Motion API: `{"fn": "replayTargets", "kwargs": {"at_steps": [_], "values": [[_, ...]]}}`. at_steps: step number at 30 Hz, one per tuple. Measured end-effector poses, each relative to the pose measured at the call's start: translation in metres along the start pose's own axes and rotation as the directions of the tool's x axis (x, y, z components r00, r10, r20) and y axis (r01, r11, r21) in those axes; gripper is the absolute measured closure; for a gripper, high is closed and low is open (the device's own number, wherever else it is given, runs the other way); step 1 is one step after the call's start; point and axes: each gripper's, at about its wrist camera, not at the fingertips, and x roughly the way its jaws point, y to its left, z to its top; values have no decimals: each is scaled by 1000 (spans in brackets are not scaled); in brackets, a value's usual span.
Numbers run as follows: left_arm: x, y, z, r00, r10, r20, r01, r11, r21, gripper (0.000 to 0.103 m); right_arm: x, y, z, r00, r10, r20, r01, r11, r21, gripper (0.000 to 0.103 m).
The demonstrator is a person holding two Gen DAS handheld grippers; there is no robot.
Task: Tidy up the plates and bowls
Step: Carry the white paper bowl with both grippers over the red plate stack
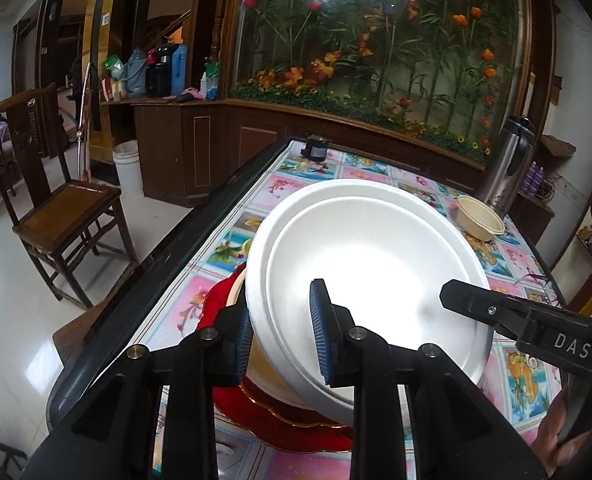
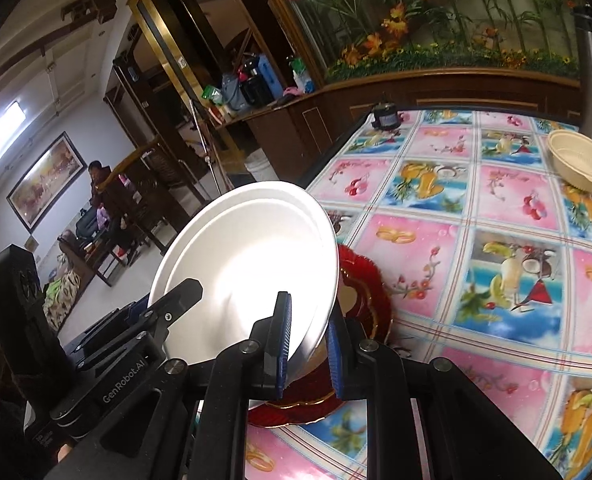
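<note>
Each hand-held gripper pinches the rim of the same white plate: the left hand-held gripper on one edge, the right hand-held gripper on the other. The plate is tilted up, just above a red plate lying under it. Past them, the tabletop has a pink and blue fruit cloth. Farther off sits a cream bowl beside a steel flask. Behind stands a flower wall, and a wooden chair is off to the left.
</note>
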Motion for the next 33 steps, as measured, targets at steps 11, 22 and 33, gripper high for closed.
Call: {"fn": "replayTargets", "kwargs": {"at_steps": [11,22,33], "values": [[18,18,-7,999,22,-42,-24,999,-46,80,27,15,4,999,-33,-29,32,999,-27,85],[24,21,-9,998,21,-64,-24,998,-52,80,40,16,1,997,-52,-51,50,998,-35,85],[28,22,-11,997,30,-74,-34,998,-58,80,42,19,-3,997,-58,-59,55,997,-50,78]]}}
